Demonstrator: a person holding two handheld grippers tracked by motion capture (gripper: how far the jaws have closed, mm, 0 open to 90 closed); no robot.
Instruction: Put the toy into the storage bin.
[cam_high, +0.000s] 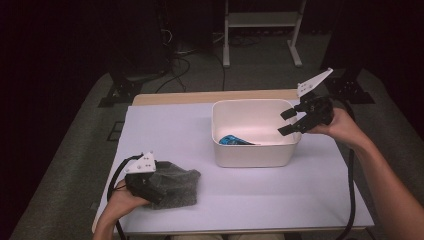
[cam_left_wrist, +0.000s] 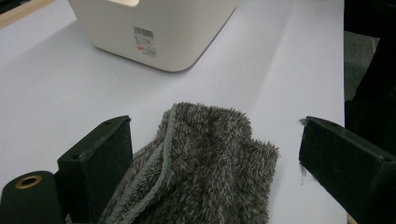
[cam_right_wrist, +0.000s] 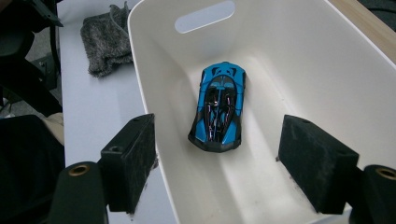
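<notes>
Right tool (cam_high: 288, 122) hangs released over the bin (cam_high: 252, 156), the car (cam_right_wrist: 218, 108) lying inside it, while left tool (cam_high: 161, 186), jaws wide and unclenched, straddles the cloth (cam_left_wrist: 205, 163) on the counter (cam_high: 250, 195), seemingly poised to grasp it.

We see a white sheet (cam_high: 240, 190) covering the worktop (cam_high: 210, 96), whose wooden far edge shows bare. Beyond it, on the grey floor (cam_high: 75, 135), stand a white frame (cam_high: 262, 20), dark stand feet (cam_high: 117, 92) and loose cables (cam_high: 175, 50).
</notes>
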